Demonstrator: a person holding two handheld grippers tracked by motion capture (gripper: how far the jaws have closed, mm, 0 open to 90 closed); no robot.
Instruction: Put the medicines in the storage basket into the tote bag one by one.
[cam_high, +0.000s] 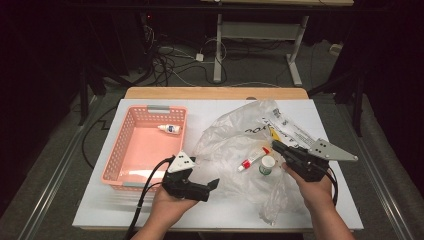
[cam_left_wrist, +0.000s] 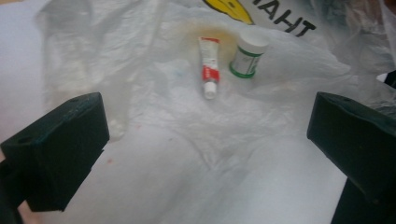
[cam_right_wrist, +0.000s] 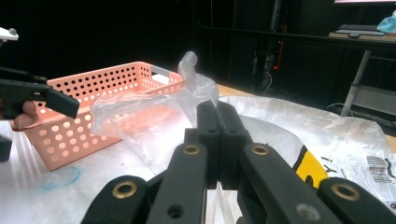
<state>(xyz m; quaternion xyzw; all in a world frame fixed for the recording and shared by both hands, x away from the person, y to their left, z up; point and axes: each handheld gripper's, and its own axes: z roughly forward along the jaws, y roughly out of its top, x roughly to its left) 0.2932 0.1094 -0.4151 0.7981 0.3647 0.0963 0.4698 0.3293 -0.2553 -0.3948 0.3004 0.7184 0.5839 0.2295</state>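
While the person's forearms are coming in from the near edge of the white bench (cam_high: 100, 210), the left claw (cam_high: 212, 184) is lying level and pointing toward the plastic bag (cam_high: 235, 135), its jaws spread wide with nothing between them. The right claw (cam_high: 276, 146) is angling up and toward the bag, its jaws pressed together on a fold of the bag's film. From the left claw's camera, the red-and-white tube (cam_left_wrist: 209, 65) and the small white jar (cam_left_wrist: 247, 58) are lying side by side on the crumpled bag, well ahead of the spread jaws. From the right claw's camera, the pinched film is rising in a peak above the jaw tips, with the pink basket (cam_right_wrist: 93, 93) standing beyond it. From above, a small white bottle (cam_high: 169, 129) is lying inside that basket, at its far end.
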